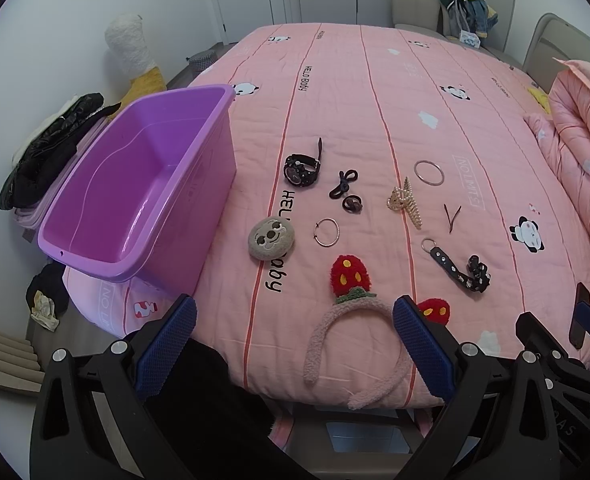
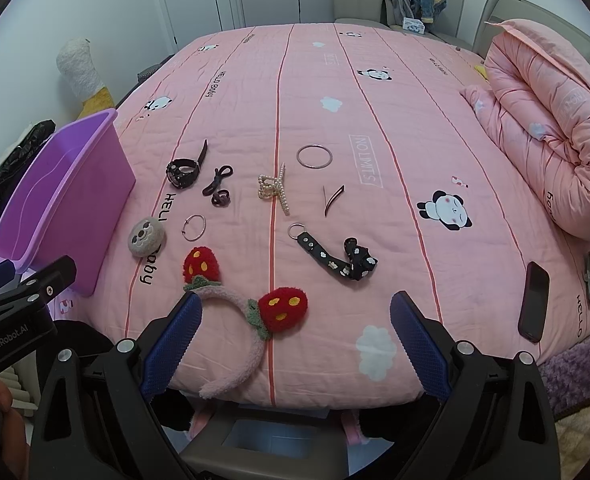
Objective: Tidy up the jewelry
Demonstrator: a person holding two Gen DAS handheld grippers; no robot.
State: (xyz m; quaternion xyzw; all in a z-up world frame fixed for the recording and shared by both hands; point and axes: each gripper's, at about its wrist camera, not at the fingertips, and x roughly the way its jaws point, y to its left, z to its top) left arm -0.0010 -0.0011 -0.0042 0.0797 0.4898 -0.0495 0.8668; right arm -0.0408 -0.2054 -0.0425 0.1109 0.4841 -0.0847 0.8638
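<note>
Jewelry lies spread on a pink bedspread (image 1: 375, 80). A purple bin (image 1: 143, 184) stands empty at the left edge. I see a black watch (image 1: 302, 168), a black hair tie (image 1: 343, 185), a pearl claw clip (image 1: 405, 202), a silver bangle (image 1: 429, 173), a hoop (image 1: 327, 232), a sloth pin (image 1: 271, 238), a black key strap (image 1: 459, 268) and a strawberry headband (image 1: 351, 320). My left gripper (image 1: 295, 340) is open above the headband. My right gripper (image 2: 295, 340) is open at the bed's near edge, the headband (image 2: 251, 312) between its fingers.
A dark phone (image 2: 534, 302) lies at the right near edge. A rolled pink quilt (image 2: 555, 120) fills the right side. A thin hair pin (image 2: 332, 199) lies mid-bed. A plush toy (image 1: 135, 52) and black clothes (image 1: 47, 152) sit left of the bin.
</note>
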